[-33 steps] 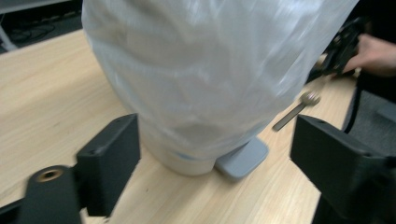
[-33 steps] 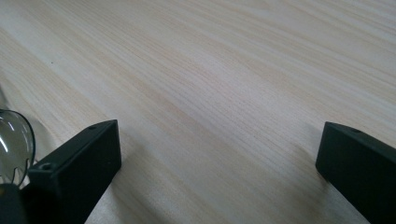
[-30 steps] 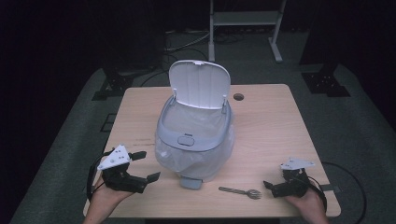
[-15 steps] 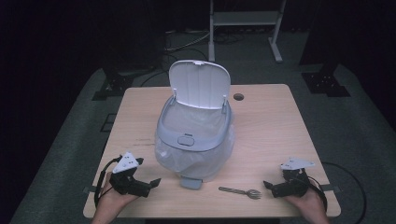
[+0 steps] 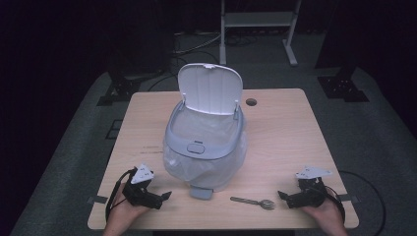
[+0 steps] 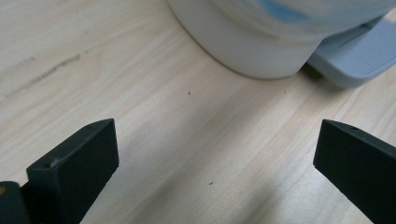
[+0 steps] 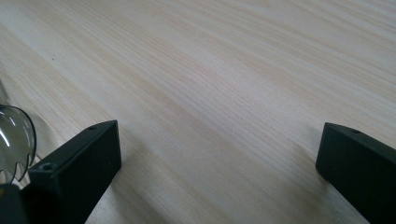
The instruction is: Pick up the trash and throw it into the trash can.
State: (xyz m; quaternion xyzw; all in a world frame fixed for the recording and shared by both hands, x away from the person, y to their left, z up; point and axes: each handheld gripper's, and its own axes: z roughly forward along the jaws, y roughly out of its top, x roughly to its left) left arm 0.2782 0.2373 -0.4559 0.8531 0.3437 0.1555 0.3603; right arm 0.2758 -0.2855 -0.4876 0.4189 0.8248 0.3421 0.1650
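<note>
A white pedal bin (image 5: 204,147) with its lid (image 5: 210,88) raised stands in the middle of the wooden table (image 5: 280,132), a clear liner bag inside it. Its grey foot pedal (image 5: 200,192) points toward the front edge; the pedal (image 6: 355,53) and the bin's base (image 6: 252,51) lie beyond my left gripper. A metal fork (image 5: 253,201) lies on the table right of the pedal, its tines (image 7: 14,140) at the left edge of the right gripper view. My left gripper (image 5: 166,196) rests at the front left, open and empty. My right gripper (image 5: 282,195) rests at the front right, open, just right of the fork.
A round cable hole (image 5: 251,102) sits in the table's far right part. A white metal stand (image 5: 258,22) is on the dark floor behind the table. Cables trail from both grippers over the front edge.
My left gripper has dropped lower and come a little closer to the front edge and the bin's pedal. The right gripper, fork and bin have stayed put.
</note>
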